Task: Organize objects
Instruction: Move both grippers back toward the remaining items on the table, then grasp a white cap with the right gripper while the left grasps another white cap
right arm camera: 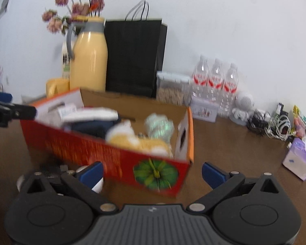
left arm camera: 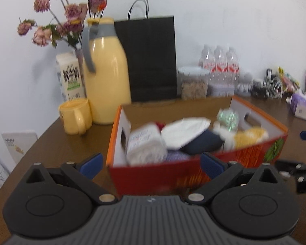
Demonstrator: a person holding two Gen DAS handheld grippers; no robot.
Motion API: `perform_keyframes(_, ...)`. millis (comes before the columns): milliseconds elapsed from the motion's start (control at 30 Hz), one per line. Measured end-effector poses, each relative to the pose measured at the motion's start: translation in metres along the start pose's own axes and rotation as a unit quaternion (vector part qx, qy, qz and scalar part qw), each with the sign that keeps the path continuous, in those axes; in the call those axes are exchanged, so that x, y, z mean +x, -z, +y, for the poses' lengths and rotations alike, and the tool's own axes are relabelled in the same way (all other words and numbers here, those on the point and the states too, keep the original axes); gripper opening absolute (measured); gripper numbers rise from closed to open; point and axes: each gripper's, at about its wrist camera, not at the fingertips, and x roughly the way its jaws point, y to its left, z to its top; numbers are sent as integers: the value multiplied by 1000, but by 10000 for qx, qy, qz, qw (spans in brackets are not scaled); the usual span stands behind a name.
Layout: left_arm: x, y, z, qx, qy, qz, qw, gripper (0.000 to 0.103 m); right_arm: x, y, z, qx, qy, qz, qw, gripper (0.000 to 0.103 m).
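Both fisheye views are bright and evenly lit, motion-blurred throughout, smearing the red cardboard box (left arm camera: 173,175), with glare on the yellow jug (left arm camera: 107,71) and dark vignetted corners.

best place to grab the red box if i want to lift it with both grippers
Take the red box by its two short end walls, where oval handle cutouts sit. Bring the left hand-held gripper to one end and the right hand-held gripper to the other, each from outside, pinching the wall at the slot. The box is long, open-topped and full, so probably a one-sided grip would tip it.
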Motion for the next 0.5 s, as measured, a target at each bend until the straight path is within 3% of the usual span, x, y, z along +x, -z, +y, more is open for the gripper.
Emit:
perform_keyframes(67,1,10,4,25,-37,166,9999,103,2,9,-4,11,2,164,9999,103)
perform_keyframes(167,1,21,9,15,-69,336,9994,103,7,18,-10,121,-32,391,9992,94)
perform_keyframes(467,-7,32,10,80,-71,522,9986,103,18,25,-16,407,-240,676,9966,54)
perform_keyframes(500,-8,33,9,90,-58,546,9984,103,19,26,-17,439,-289,722,9960,42)
